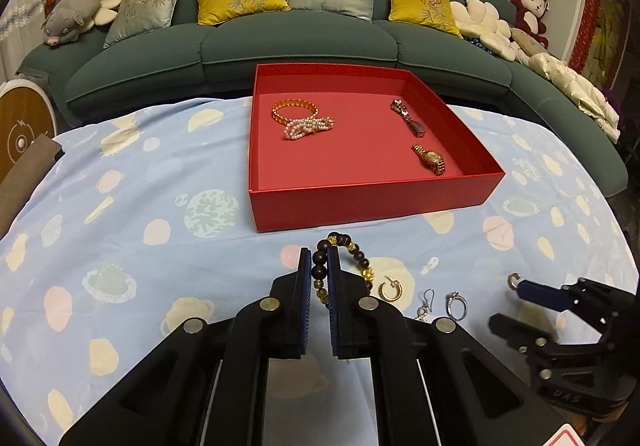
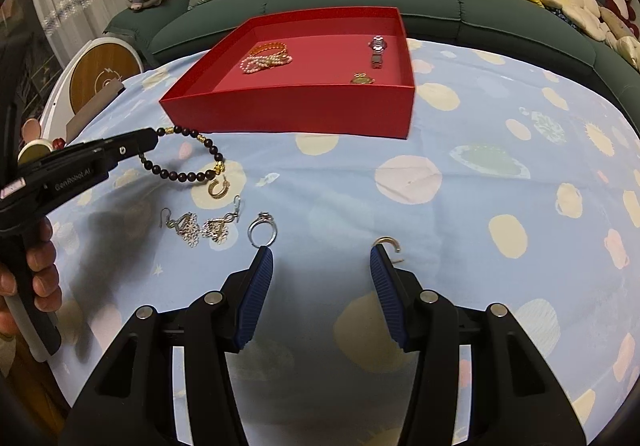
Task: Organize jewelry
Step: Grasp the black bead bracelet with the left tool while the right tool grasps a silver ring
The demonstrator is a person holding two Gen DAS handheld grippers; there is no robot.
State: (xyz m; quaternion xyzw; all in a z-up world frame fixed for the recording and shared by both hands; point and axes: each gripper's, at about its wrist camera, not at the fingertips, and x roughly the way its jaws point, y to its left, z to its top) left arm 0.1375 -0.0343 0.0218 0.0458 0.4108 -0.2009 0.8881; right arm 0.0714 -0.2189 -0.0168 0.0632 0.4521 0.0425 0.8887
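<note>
My left claw point(image 1: 319, 266) pinches the dark bead bracelet point(image 1: 347, 255) just before the red box point(image 1: 372, 206) on the counter point(image 1: 120, 186) — inside it lie a gold bangle point(image 1: 294, 111), pearl strand point(image 1: 306, 128) and two watches point(image 1: 408, 117). My right claw point(image 2: 322, 260) gapes wide, holding nothing.

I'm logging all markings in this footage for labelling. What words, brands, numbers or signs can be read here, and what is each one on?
"GenRobot.AI": on the side of the left gripper, seen from the right wrist view.
"UAS" or similar: embossed on the body of the right gripper, too faint to read with certainty.
Gold watch dial: too small to read.
Round wooden disc: a symbol only, no legible text.
</note>
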